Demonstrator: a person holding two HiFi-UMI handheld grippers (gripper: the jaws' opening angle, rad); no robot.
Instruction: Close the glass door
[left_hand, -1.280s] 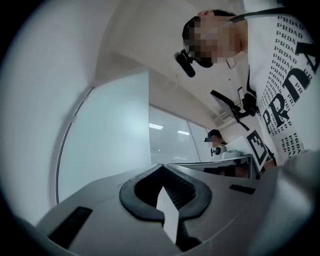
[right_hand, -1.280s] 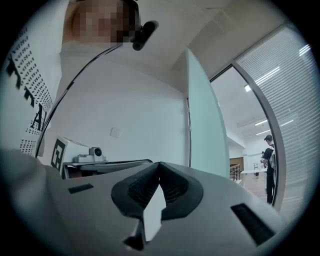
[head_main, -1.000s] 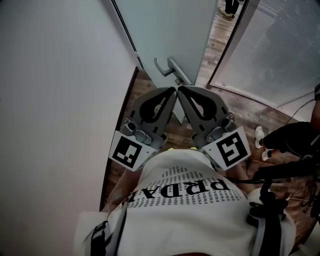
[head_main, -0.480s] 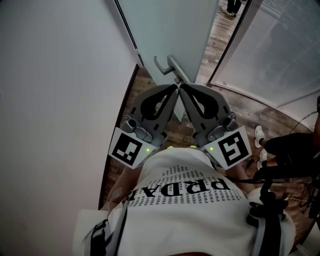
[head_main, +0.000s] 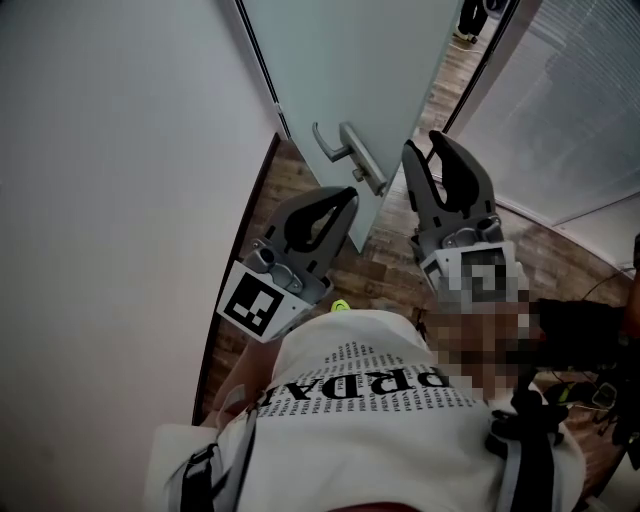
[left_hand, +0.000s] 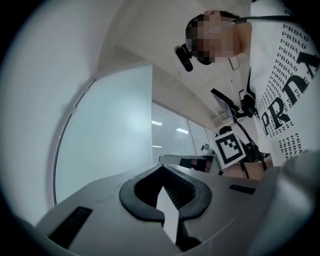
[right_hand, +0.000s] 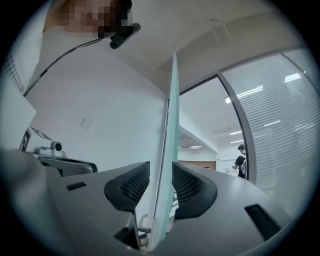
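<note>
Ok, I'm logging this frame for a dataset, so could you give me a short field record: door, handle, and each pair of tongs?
door: glass door open, its free edge toward the person
handle: lever handle on the door, nothing touching it
left: left tongs shut, empty
right: right tongs open, straddling the door's edge, a gap on each side
task: door not yet closed

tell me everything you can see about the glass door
The glass door is a tall, pale frosted panel with a dark strip down its wall side and a metal lever handle near its free edge. It stands ajar, upright over the wood floor. The right tool straddles that free edge, with one jaw on either side and the jaws apart.
</note>
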